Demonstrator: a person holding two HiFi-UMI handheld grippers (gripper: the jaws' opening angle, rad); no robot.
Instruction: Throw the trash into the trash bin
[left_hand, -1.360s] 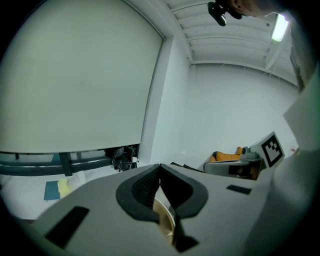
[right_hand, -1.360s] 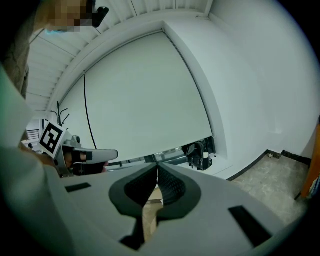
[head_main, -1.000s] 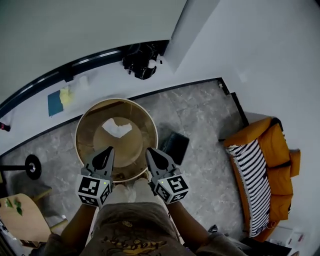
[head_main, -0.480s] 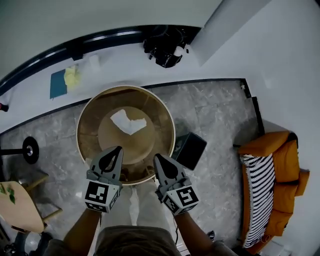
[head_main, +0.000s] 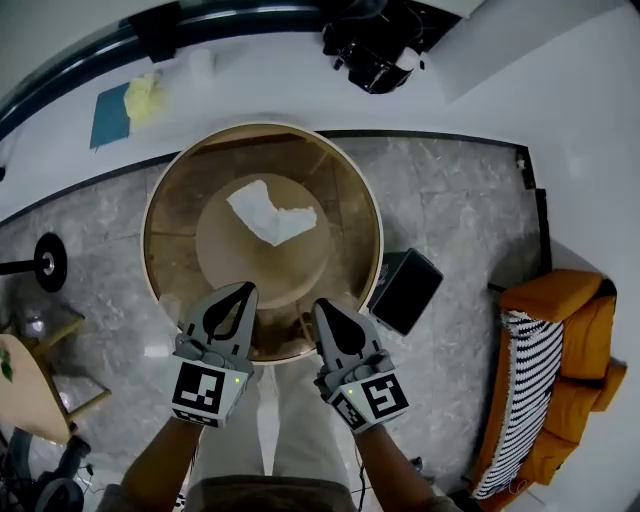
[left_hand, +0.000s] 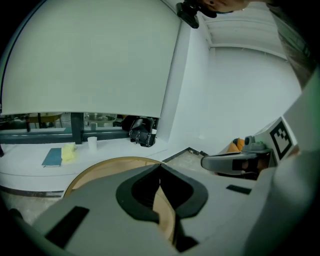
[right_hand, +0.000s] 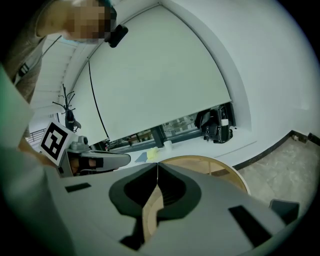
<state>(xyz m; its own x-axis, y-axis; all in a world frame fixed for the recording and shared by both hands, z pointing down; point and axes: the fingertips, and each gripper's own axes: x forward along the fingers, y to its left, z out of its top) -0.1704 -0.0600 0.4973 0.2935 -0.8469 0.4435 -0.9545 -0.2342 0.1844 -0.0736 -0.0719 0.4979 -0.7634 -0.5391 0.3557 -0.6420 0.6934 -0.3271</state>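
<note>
- The trash bin (head_main: 160, 190), a round wooden tub, stands on a grey stone floor (head_main: 450, 200) just in front of the person's legs.
- A crumpled white paper (head_main: 270, 212) lies on the bottom of the bin, toward its far side, apart from both grippers.
- The left gripper (head_main: 241, 294) is over the near rim of the bin in the head view. In its own view the jaws are pressed together at the tips, with nothing between them.
- The right gripper (head_main: 326, 310) is beside it over the same near rim, pointing the same way. Its jaws are also pressed together and hold nothing.
- The two grippers are near each other but do not touch.
- A black box (head_main: 405, 290) sits on the floor just beside the bin, on the right.
- On the white ledge (head_main: 250, 100) behind the bin are a black bag (head_main: 375, 45), a blue book (head_main: 108, 102) and a yellow cloth (head_main: 143, 92) lying against the book.
- An orange sofa (head_main: 570, 300) with a striped cushion stands at the far right, well apart from the bin.
</note>
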